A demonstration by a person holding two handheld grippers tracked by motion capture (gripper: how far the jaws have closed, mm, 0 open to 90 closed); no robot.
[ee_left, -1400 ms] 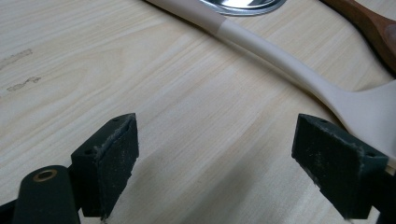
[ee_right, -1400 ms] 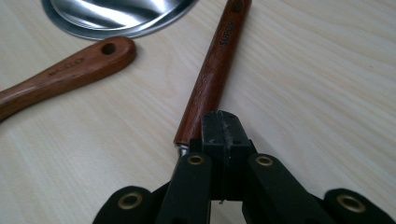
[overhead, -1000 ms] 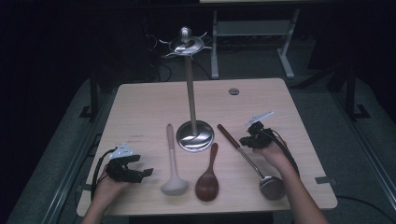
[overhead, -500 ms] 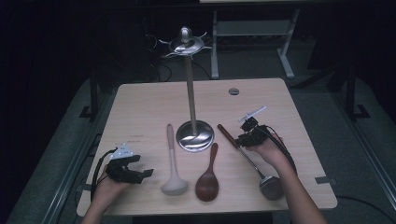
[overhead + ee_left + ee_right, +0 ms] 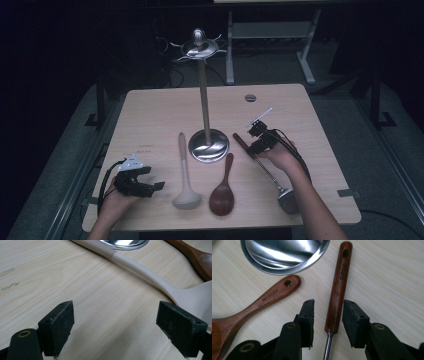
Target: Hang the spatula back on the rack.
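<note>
Dark room, pale wooden table [image 5: 150, 115]: left gripper [image 5: 117, 327] apart, right gripper [image 5: 328, 320] just opening astride ladle handle [image 5: 338, 287].

My right gripper [image 5: 327, 322] has the ladle [image 5: 337, 287] handle lying between its jaws, not squeezed. The spoon [image 5: 265, 298] lies just left of it. The stand [image 5: 284, 255] base sits ahead, a bit left. My left gripper [image 5: 115, 325] has the scoop [image 5: 140, 270] ahead and to its right.
</note>
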